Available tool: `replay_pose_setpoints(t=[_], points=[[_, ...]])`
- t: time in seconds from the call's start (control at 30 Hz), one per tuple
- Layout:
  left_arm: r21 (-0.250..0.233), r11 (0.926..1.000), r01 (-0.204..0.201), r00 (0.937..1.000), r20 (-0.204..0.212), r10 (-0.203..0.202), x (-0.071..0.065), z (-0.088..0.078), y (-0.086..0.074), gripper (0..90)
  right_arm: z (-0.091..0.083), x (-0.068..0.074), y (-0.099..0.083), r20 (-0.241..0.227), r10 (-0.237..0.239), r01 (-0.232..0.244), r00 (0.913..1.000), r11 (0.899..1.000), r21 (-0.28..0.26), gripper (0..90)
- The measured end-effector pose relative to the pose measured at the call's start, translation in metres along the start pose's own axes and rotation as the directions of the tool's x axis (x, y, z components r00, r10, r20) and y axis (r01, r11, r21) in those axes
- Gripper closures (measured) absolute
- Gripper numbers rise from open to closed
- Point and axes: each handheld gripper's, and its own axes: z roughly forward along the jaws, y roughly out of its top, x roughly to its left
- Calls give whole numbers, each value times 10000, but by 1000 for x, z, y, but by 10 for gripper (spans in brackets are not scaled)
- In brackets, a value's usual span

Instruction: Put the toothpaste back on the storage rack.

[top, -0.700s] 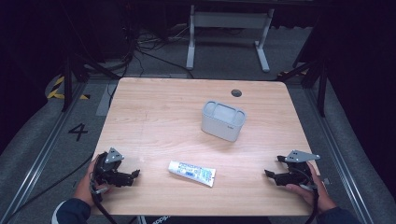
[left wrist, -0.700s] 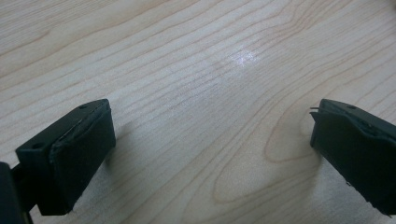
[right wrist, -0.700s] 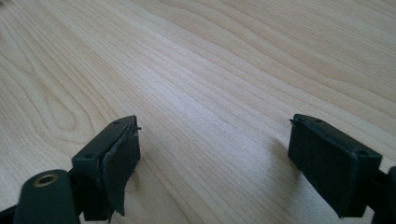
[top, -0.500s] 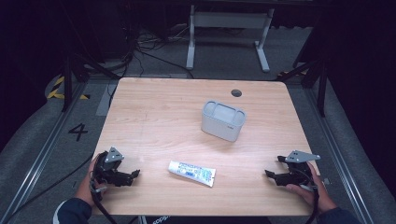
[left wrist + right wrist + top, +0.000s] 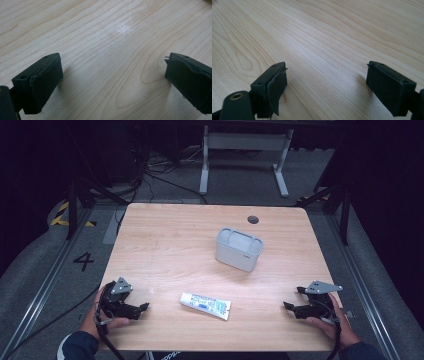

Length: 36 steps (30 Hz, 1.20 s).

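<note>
Wooden table [image 5: 165, 245] holds a toothpaste tube [image 5: 205, 305], print unreadable, between both grippers' wide, empty jaws.

Both tongs, left [image 5: 142, 307] and right [image 5: 289, 307], rest low with jaws spread wide, tips pointing toward each other.

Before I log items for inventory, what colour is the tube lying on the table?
The tube is white with blue-green print, best seen in the high view.

A pale wooden table [image 5: 165, 245] with rounded corners carries a small dark round hole [image 5: 253, 219] near its far edge. Beyond it, a white metal frame [image 5: 245, 150] stands on grey floor [image 5: 45, 270], which is marked with a black number four [image 5: 83, 261].
</note>
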Motion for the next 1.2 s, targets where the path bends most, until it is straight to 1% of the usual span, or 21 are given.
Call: replay_pose_setpoints(t=[0.07,0.1,0.2,0.27,0.3,0.33,0.37,0.4,0.43,0.53,0.57,0.63,0.67,0.7,0.77,0.8,0.9,1.03,1.13,1.17,1.2], points=[[-6,10000,1,10000,28,-1,0,0,0,21,0,0,0,-1,-3,3,10000,10000,0,171],[119,9999,109,9999,133,-110,-1,-1,0,25,0,0,0,-3,-6,6,10000,10000,1,171],[70,9998,-160,9996,251,158,-2,-2,0,63,0,0,0,-1,-4,4,10000,10000,0,171],[155,9993,-334,9992,211,331,-4,-3,2,75,0,0,0,-2,-2,2,10000,10000,0,171],[180,9989,-426,9987,302,420,-5,-2,3,78,0,0,0,-2,-4,4,10000,10000,1,171],[291,9975,-643,9976,284,635,-5,-3,5,89,0,0,0,-2,-4,4,10000,10000,1,171],[330,9962,-807,9964,301,798,-7,-4,7,108,0,0,0,-3,-2,2,10000,10000,1,171],[390,9945,-968,9947,383,953,-8,-5,9,165,0,0,0,-3,-3,3,10000,10000,0,170],[516,9921,-1144,9932,254,1132,-10,-6,12,196,0,0,0,-1,-4,4,10000,10000,0,171],[578,9907,-1234,9922,269,1221,-13,-6,17,167,0,0,0,-4,-5,5,10000,10000,1,171],[482,9882,-1457,9891,298,1443,-15,-9,22,183,0,0,0,-5,-4,4,10000,10000,-1,171],[414,9871,-1547,9878,259,1537,-16,-10,24,184,0,0,0,-1,-6,6,10000,10000,0,171],[409,9838,-1744,9847,137,1739,-17,-11,27,181,0,0,0,-4,-4,4,10000,10000,1,171],[381,9828,-1808,9835,99,1806,-17,-12,28,181,0,0,0,-4,-4,4,10000,10000,1,171],[166,9802,-1973,9802,229,1969,-20,-15,35,181,0,0,0,-4,-4,4,10000,10000,0,171],[166,9802,-1973,9802,229,1969,-20,-15,35,183,0,0,0,-3,-1,1,10000,10000,1,171],[129,9716,-2363,9713,323,2358,-25,-17,44,183,0,0,0,-3,-1,1,10000,10000,1,171],[73,9656,-2600,9646,488,2593,-31,-16,54,183,0,0,0,-3,-3,3,10000,10000,2,171],[211,9588,-2834,9576,595,2818,-37,-15,61,183,0,0,0,-4,-3,3,10000,10000,-1,171],[211,9588,-2834,9576,595,2818,-37,-15,61,183,0,0,0,-3,-3,3,10000,10000,-1,171],[240,9566,-2903,9555,625,2884,-39,-14,64,179,0,0,0,-2,-2,2,10000,10000,0,171]])
